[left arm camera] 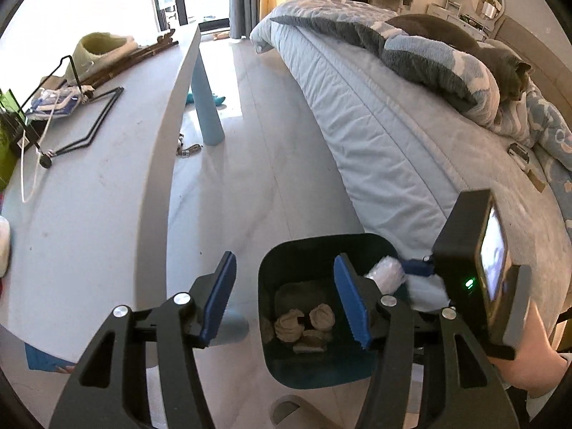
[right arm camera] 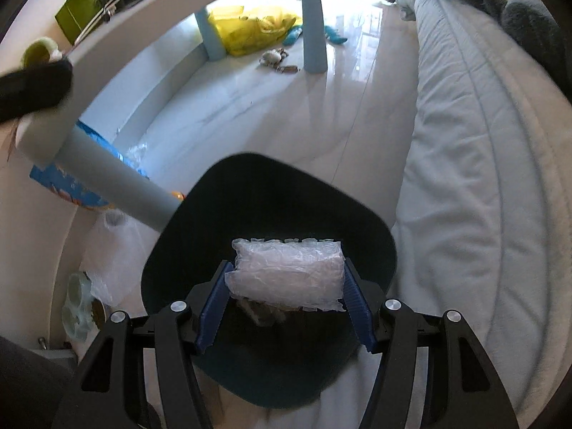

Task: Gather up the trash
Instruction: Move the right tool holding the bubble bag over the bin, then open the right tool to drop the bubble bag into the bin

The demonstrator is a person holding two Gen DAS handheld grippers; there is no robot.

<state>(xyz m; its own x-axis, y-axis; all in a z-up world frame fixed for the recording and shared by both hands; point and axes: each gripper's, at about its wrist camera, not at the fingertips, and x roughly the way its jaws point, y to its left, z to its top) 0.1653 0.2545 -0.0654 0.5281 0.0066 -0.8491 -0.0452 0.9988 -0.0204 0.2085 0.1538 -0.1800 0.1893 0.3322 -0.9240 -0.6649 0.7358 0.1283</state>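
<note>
A dark bin [left arm camera: 266, 271] stands on the floor between the table and the bed, with crumpled brown paper wads [left arm camera: 304, 321] at its bottom. My left gripper [left arm camera: 286, 304] hangs above the bin's left side, open with nothing between its blue pads. My right gripper [right arm camera: 286, 280] is shut on a clear bubble-wrap bundle [right arm camera: 287, 273] and holds it over the bin's [right arm camera: 250, 178] mouth. In the left wrist view the same bundle [left arm camera: 384, 273] shows at the bin's right rim, with the right gripper's body [left arm camera: 475, 268] beside it.
A white table [left arm camera: 89, 196] with blue legs [left arm camera: 207, 107] runs along the left. A bed [left arm camera: 393, 143] with a grey cat [left arm camera: 507, 71] fills the right. A yellow bag [right arm camera: 250, 28] and small toys lie under the table. A blue packet [right arm camera: 71, 178] lies near the bin.
</note>
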